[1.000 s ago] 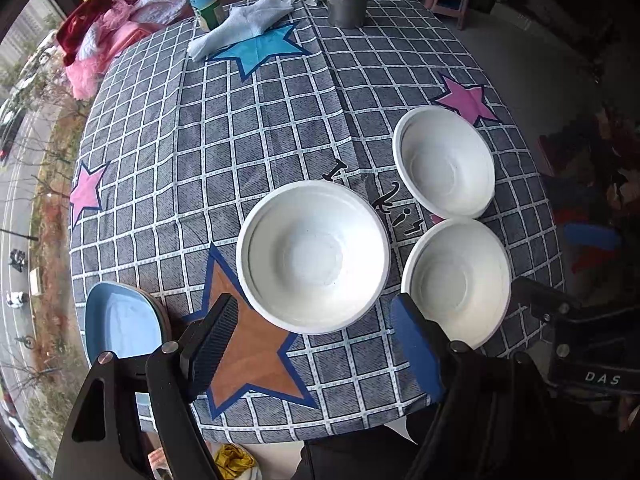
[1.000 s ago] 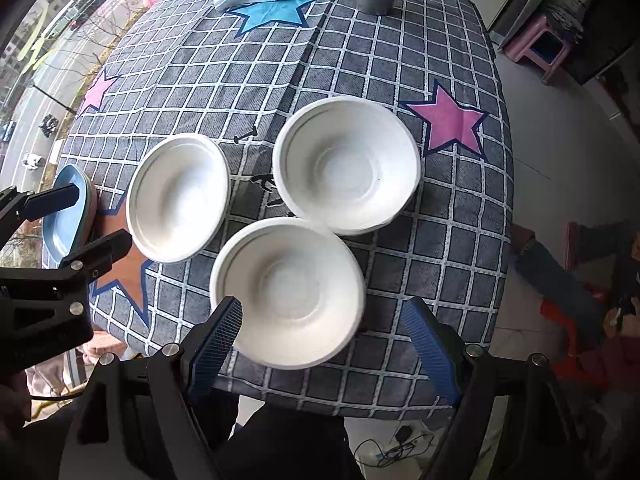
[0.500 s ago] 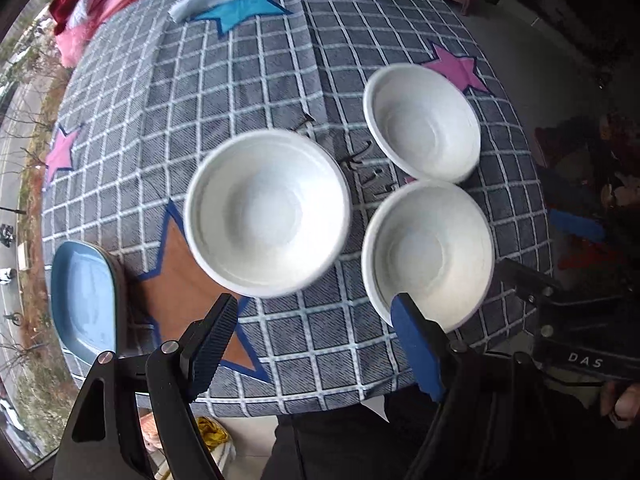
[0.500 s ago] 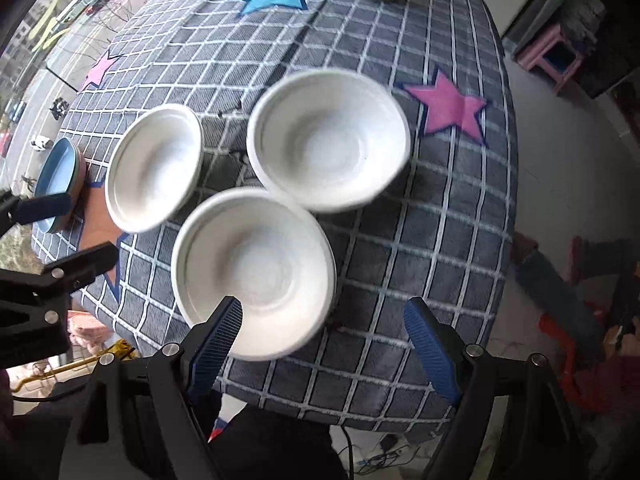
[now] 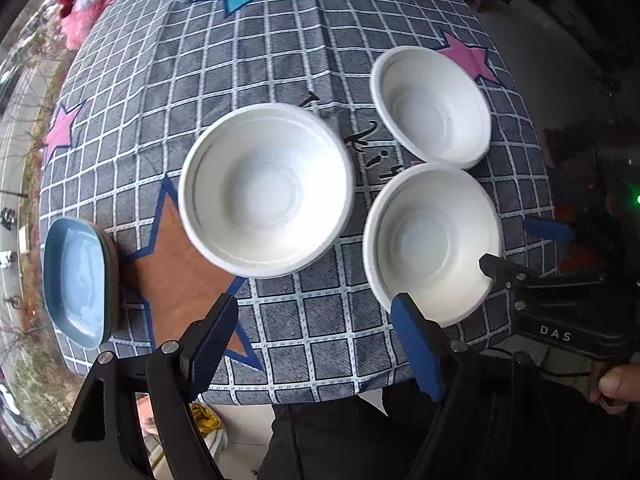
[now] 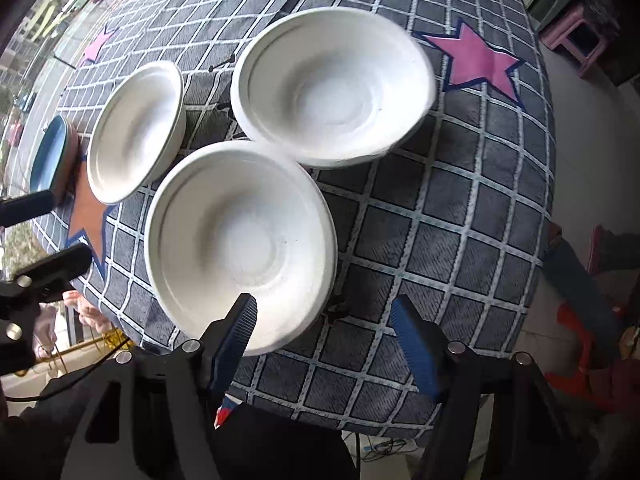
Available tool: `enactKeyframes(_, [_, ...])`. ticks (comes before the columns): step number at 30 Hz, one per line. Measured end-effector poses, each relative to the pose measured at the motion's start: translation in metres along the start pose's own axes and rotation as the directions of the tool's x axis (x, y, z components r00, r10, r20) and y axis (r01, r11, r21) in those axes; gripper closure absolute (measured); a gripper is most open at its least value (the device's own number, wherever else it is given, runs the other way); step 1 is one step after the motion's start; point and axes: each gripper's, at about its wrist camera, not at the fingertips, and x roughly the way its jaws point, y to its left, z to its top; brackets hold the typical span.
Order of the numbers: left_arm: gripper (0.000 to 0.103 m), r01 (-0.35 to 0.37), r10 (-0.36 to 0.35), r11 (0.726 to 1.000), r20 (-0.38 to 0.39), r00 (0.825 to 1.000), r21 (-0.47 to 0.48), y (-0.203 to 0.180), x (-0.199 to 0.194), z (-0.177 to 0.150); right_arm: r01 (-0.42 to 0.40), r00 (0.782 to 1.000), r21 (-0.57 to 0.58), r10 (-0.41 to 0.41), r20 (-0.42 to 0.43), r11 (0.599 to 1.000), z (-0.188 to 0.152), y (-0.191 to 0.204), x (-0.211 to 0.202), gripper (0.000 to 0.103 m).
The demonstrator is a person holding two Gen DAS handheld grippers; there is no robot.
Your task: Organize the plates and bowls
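The letters "DAS" stood in pale print on the black body of the right gripper [image 5: 560, 264], seen at about 4 o'clock in the left wrist view. Dark script ran across the checked cloth of the tabletop [image 5: 248, 60] between the bowls, too warped to read.

Three white bowls sat mouth-up on the cloth, each round with a thin rolled rim and a stepped ring inside (so none had a long axis). The left bowl [image 5: 266, 190] lay at the view's centre, partly over a brown star [image 5: 172, 264]. The near bowl [image 5: 432, 240] lay at 3 o'clock from it, close to the tabletop's near edge, and the far bowl [image 5: 432, 106] at 1 o'clock, its rim touching or just overlapping the near bowl's. A blue plate [image 5: 76, 280], squarish with rounded corners, sat on a darker one at 9 o'clock by the edge, its longer side running toward 12 o'clock.

The left gripper [image 5: 316, 340] pointed down with its fingers released and spread over bare cloth. The right gripper [image 6: 328, 332] had just been narrowing its fingers; the left finger [image 6: 236, 328] overlapped the near bowl's [image 6: 240, 240] rim and the right one stood over cloth, with no grasp visible.
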Motion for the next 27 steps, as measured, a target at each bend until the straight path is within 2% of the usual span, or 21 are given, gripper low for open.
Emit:
enactKeyframes(9, [0.021, -0.047, 0.048, 0.998, 0.023, 0.999, -0.045, 0.007, -0.012, -0.012, -0.020, 1.000, -0.021, 0.020, -0.007, 1.000, 0.008, 0.006, 0.009, 0.031])
enactKeyframes(14, [0.021, -0.065, 0.066, 0.994, 0.016, 0.998, -0.083, 0.018, -0.012, -0.023, -0.107, 0.994, 0.129, 0.104, 0.028, 0.986, 0.025, -0.025, 0.002, 0.031])
enactKeyframes(17, [0.021, -0.056, 0.058, 0.993, 0.024, 0.998, -0.103, 0.030, -0.016, -0.019, -0.094, 0.995, 0.208, 0.085, 0.052, 0.974, 0.041, -0.041, 0.000, 0.031])
enactKeyframes(21, [0.021, -0.051, 0.055, 0.996, 0.057, 0.997, -0.071, 0.037, -0.024, -0.009, -0.097, 0.994, 0.313, 0.076, 0.078, 0.945, 0.059, -0.058, -0.005, 0.031])
enactKeyframes(27, [0.021, -0.037, 0.039, 0.998, 0.046, 0.998, -0.044, 0.047, -0.021, -0.001, -0.062, 0.997, 0.352, 0.045, 0.057, 0.934, 0.077, -0.060, 0.000, 0.031])
